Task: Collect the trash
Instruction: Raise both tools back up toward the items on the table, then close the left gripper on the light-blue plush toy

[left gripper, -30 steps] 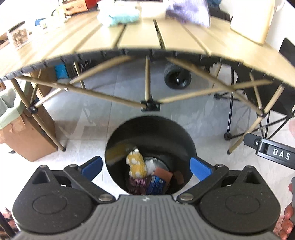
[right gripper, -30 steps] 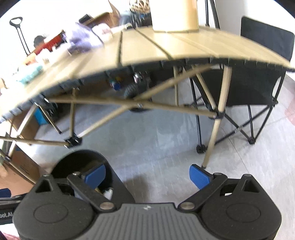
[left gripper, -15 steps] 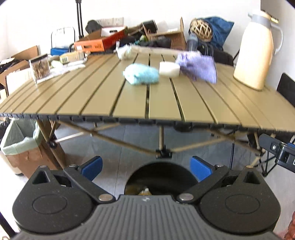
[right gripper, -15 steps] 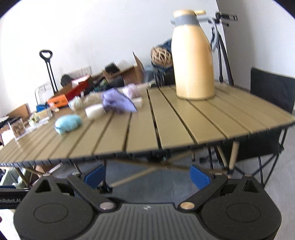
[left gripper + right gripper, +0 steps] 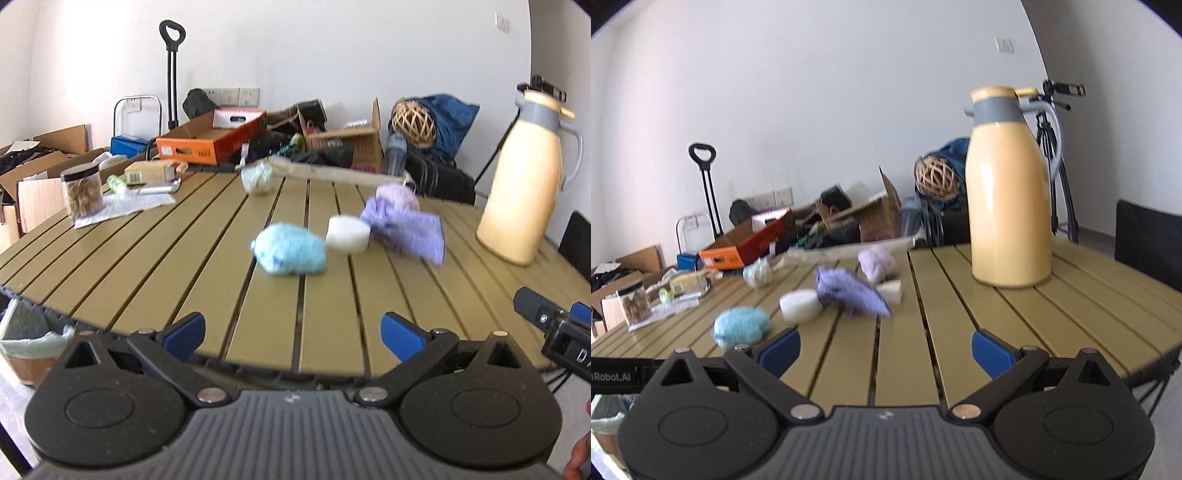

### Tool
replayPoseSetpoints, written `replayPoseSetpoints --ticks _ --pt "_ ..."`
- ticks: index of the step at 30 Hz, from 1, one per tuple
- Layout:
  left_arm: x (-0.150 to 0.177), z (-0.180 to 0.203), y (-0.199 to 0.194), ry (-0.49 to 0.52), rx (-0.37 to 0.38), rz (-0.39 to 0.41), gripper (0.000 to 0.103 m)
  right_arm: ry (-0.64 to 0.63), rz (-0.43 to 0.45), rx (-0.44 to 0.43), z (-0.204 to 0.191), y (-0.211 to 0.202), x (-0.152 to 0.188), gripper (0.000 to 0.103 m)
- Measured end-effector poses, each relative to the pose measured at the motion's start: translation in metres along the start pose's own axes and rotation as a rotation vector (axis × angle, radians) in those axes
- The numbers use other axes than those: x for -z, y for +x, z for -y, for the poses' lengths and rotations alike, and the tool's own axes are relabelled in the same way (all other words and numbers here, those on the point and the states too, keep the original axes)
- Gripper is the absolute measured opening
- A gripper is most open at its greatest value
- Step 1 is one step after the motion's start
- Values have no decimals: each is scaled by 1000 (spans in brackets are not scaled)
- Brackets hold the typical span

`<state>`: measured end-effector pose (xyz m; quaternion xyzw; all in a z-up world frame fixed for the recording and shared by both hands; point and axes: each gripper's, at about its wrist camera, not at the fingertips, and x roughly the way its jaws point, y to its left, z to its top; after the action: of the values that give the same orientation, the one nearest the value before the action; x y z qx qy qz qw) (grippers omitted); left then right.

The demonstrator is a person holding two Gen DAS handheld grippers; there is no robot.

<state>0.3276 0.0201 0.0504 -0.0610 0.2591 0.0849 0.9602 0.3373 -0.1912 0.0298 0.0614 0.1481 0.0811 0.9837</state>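
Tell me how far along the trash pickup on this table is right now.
Done: nothing visible here confirms it; no bin contents show. In hand: nothing. The left gripper and right gripper are both open and empty at the table's near edge. Left: the light blue wad, white lump, crumpled purple piece, lilac ball and pale wad at the back.
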Motion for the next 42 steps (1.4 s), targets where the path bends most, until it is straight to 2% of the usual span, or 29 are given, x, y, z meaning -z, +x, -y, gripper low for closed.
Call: replayPoseSetpoints --ticks 6,11,20,23,29,36,38,42 --pt "-16 -1 21 -29 -11 28 103 -22 59 11 -9 22 -17 101" --pt "-31 -4 52 -52 -24 10 103 4 69 12 -13 47 -28 103" --pt "-46 -4 117 -88 -24 -47 103 33 38 15 -20 98 -37 103" --pt "-47 -1 137 -67 -27 -80 103 32 14 18 -21 114 -40 103" --pt "-48 1 156 -68 -23 -94 103 60 -31 46 -16 135 -34 103" --pt "-50 0 173 -69 -20 -114 103 54 -53 57 -13 141 -28 103" --pt "-51 1 175 -68 -11 -122 99 54 -58 53 -12 141 -27 103" --pt "-50 2 178 -56 -21 -135 74 53 -58 48 -13 141 -27 103"
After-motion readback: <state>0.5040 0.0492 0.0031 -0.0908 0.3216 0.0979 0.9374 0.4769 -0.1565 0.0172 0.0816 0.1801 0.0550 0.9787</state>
